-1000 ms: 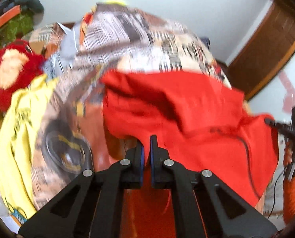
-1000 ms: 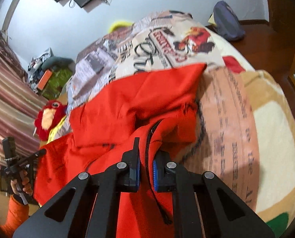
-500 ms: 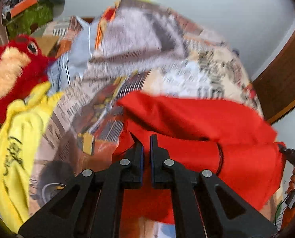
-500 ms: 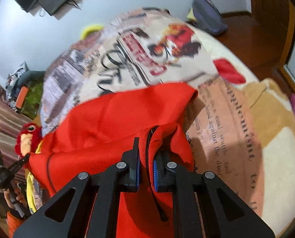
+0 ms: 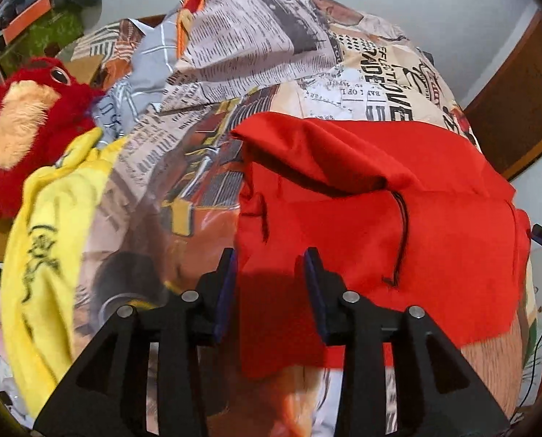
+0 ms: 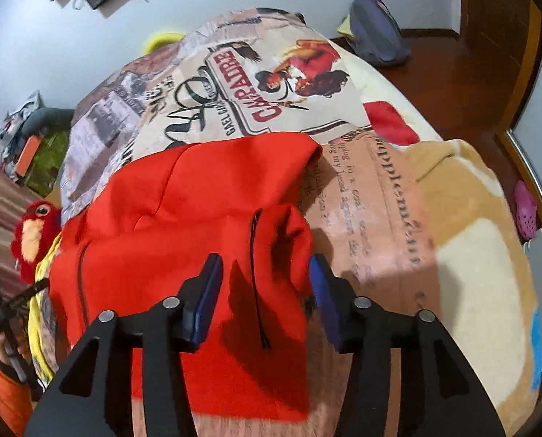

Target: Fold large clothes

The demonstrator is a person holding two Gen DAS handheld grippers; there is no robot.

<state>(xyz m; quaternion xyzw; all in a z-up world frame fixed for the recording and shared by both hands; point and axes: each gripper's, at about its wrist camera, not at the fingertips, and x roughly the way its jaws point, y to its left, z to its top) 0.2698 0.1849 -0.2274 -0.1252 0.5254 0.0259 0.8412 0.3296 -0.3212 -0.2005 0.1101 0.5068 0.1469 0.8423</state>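
The red jacket (image 5: 362,218) lies folded on the bed (image 5: 307,54), at 12 o'clock from both tools. The left gripper (image 5: 271,266) and right gripper (image 6: 265,273) are spread wide, holding nothing. Risk: the loose top flap (image 5: 325,153) may slide off, or a finger may snag the zipper (image 6: 256,284) and undo the fold.

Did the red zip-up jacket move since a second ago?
Yes. The red zip-up jacket dropped flat onto the newspaper-print bedspread, its raised front edge now folded over; both grippers let go.
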